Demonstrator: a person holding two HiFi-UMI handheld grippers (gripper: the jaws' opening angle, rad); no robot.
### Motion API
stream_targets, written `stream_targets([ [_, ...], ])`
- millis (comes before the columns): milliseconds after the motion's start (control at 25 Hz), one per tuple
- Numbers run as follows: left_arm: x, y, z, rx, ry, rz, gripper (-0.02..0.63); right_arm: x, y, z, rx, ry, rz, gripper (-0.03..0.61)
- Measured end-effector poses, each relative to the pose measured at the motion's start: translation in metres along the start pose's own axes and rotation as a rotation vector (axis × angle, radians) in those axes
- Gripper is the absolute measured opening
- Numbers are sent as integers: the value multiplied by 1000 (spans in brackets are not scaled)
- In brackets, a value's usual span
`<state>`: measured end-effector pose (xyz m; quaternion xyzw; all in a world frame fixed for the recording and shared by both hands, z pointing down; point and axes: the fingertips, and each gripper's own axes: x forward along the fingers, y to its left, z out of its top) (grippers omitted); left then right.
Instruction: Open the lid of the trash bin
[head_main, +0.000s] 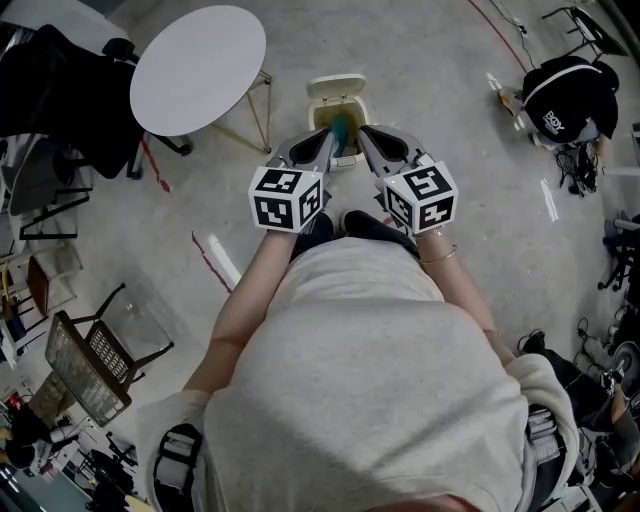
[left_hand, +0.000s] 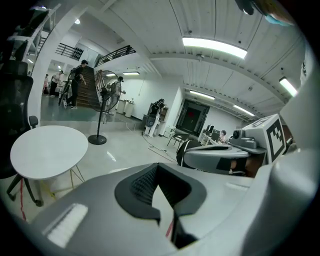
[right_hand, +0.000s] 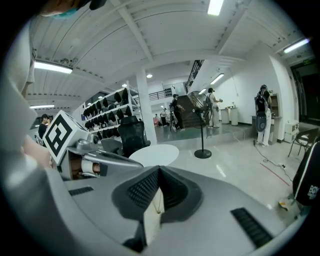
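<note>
Head view has us standing over the cream trash bin (head_main: 336, 88) on the floor (head_main: 430, 60), left gripper (head_main: 328, 135) and right gripper (head_main: 364, 135) both at it. Each one's jaws are pinched onto its thin cream lid (right_hand: 151, 215). The black bag (head_main: 570, 100) reads "BOY", we think.

We look steeply down from the head, over the torso (head_main: 370, 380) to the floor (head_main: 430, 90) at 12 o'clock. The left gripper view sits close behind the left claw (left_hand: 161, 200), and the right gripper view sits close behind the right claw (right_hand: 154, 202). Both face level outward. All three share the round table (head_main: 198, 68), at 11 o'clock from above.
</note>
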<state>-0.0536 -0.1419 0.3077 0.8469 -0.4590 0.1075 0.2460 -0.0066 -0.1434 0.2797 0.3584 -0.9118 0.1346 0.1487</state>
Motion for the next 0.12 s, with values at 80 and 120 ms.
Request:
stream_targets([
  [80, 1, 4, 1, -4, -2, 5, 6, 2, -1, -1, -1, 5, -4, 8],
  [120, 1, 5, 2, -5, -3, 7, 6, 3, -2, -1, -2, 7, -7, 8],
])
